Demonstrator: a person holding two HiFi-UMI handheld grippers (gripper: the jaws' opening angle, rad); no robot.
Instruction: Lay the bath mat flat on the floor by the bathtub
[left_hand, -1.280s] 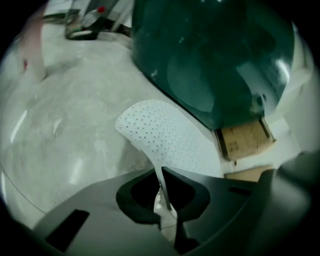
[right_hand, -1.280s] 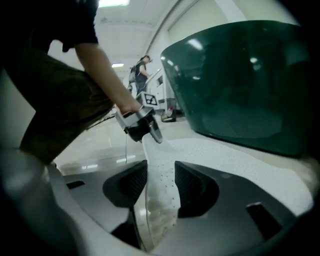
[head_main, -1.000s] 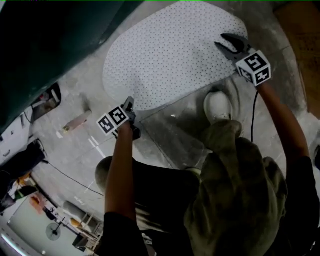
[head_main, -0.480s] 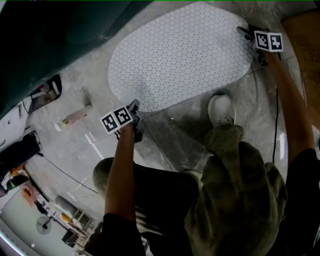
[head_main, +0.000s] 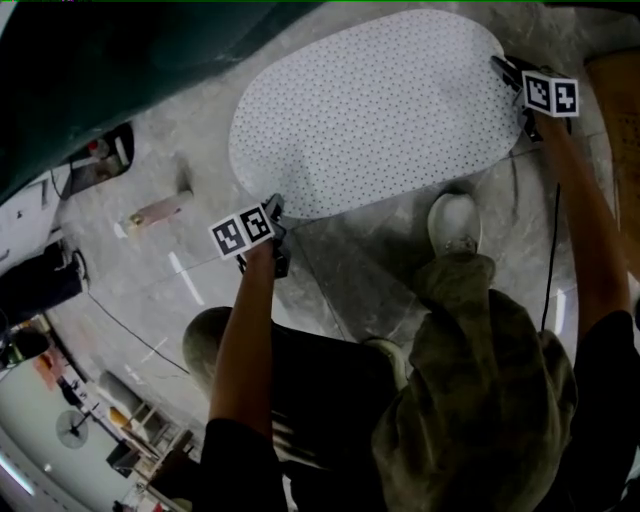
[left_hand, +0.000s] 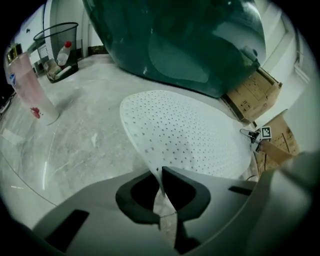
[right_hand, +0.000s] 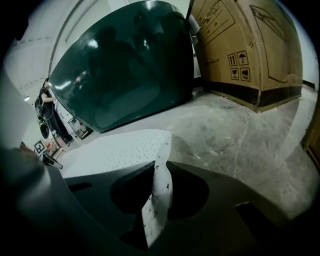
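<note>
The white oval bath mat (head_main: 380, 110), dotted with small holes, is spread over the grey floor beside the dark green bathtub (head_main: 120, 60). My left gripper (head_main: 276, 207) is shut on the mat's near left edge, which rises thinly between the jaws in the left gripper view (left_hand: 161, 175). At the mat's far right end my right gripper (head_main: 503, 68) is closing its jaws. A lifted fold of the mat (right_hand: 157, 200) is pinched between them in the right gripper view (right_hand: 159, 170). The rest of the mat (left_hand: 190, 130) looks flat.
The person's white shoe (head_main: 455, 222) stands just beside the mat's near edge. A pink bottle (head_main: 160, 212) lies on the floor to the left, and a wire wastebasket (left_hand: 60, 42) stands beyond it. Cardboard boxes (right_hand: 240, 45) stand past the tub's end. A cable (head_main: 553, 230) trails from the right gripper.
The right gripper, open above the mat's right end a second ago, has moved out along that edge and closed on it. The mat has shifted rightward. The left gripper still holds its edge.
</note>
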